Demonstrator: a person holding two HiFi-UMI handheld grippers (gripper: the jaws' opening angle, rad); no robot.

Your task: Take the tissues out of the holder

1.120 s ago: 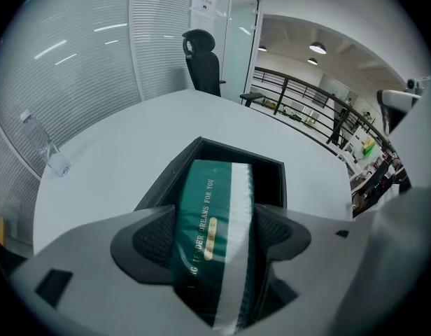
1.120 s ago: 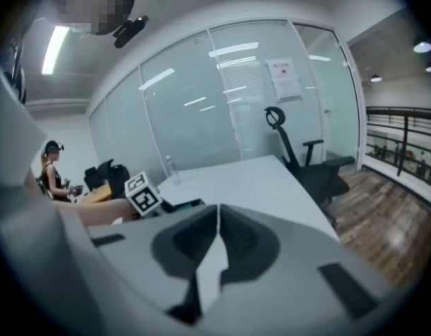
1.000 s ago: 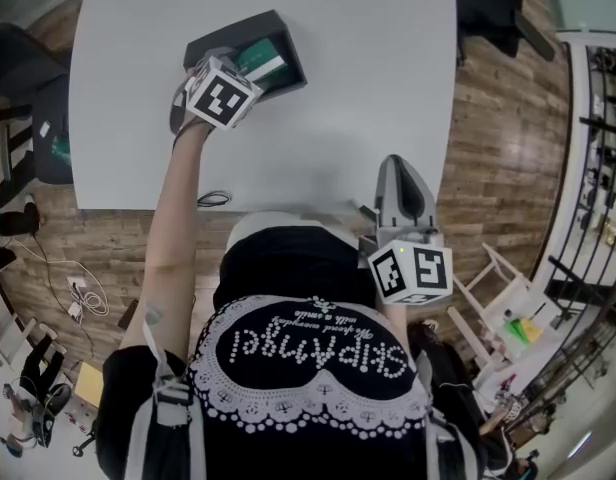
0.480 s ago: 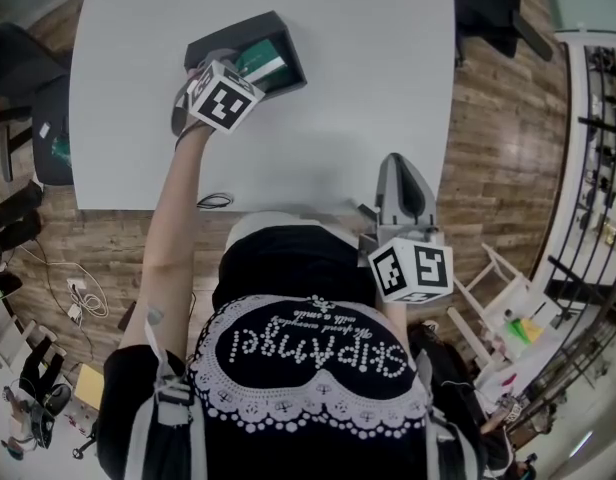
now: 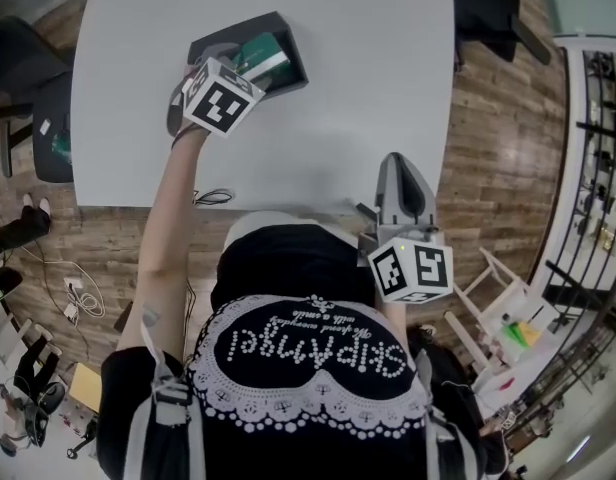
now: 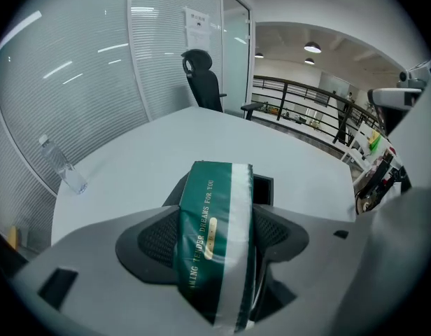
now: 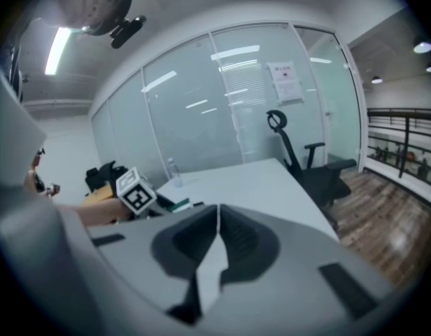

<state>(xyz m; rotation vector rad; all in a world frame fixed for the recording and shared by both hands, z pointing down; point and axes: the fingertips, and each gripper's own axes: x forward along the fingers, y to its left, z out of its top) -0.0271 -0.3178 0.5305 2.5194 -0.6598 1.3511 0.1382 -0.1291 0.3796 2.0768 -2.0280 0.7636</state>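
A green and white tissue pack (image 6: 208,187) sits upright between the pads of my left gripper (image 6: 217,222), whose jaws have just been closing and now press on its two sides. Behind and under the pack lies the black holder (image 6: 263,189). In the head view the left gripper (image 5: 228,68) hangs over the near left end of the holder (image 5: 280,24) on the white table (image 5: 368,58), with the pack (image 5: 260,56) tilted up out of it. My right gripper (image 7: 217,219) is shut with nothing in it, and it hovers at the table's near edge (image 5: 398,173).
A clear water bottle (image 6: 61,166) stands at the table's far left. A black office chair (image 6: 201,82) is behind the table by the glass wall. A thin black cable loop (image 5: 213,199) lies at the near table edge. Wooden floor surrounds the table.
My left gripper has risen a little with the tissue pack, which now stands higher out of the holder. The right gripper has not moved.
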